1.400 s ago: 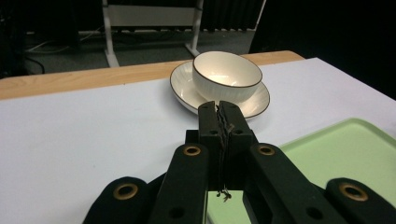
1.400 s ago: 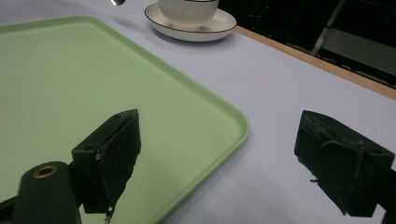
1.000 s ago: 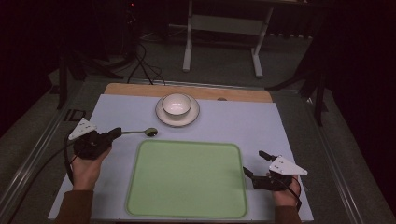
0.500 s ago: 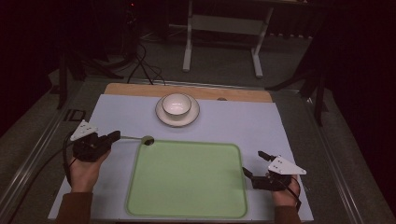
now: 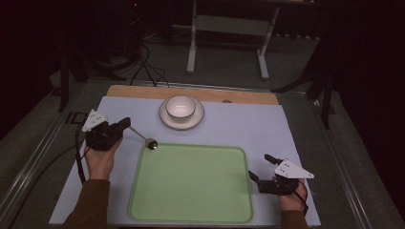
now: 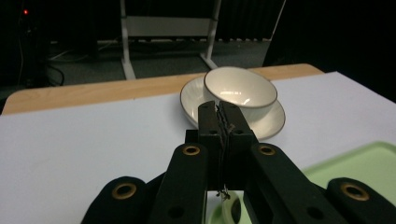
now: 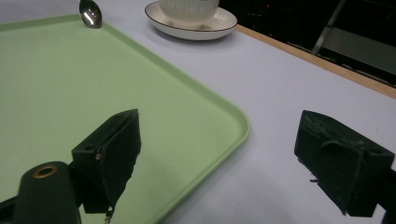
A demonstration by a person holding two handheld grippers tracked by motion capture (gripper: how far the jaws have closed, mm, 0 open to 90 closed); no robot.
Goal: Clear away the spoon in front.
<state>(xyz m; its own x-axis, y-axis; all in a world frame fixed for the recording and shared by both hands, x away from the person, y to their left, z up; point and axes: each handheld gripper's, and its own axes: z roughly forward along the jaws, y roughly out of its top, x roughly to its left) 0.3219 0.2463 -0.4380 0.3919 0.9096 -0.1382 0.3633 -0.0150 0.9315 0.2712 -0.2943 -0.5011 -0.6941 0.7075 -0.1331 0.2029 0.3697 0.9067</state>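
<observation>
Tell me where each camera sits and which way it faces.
High view: above the table's near side, looking down on tray; both forearms show.
Left gripper view: rides the left gripper, facing the bowl.
Right gripper view: rides the right gripper, facing across the tray.
All share the bowl; the spoon too.

Dark room (dim light), grey floor (image 5: 229, 57), white metal stand (image 5: 229, 28).

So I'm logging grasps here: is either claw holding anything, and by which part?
The left claw is shut on the spoon, gripping its handle end. The right claw is open and holds nothing.
</observation>
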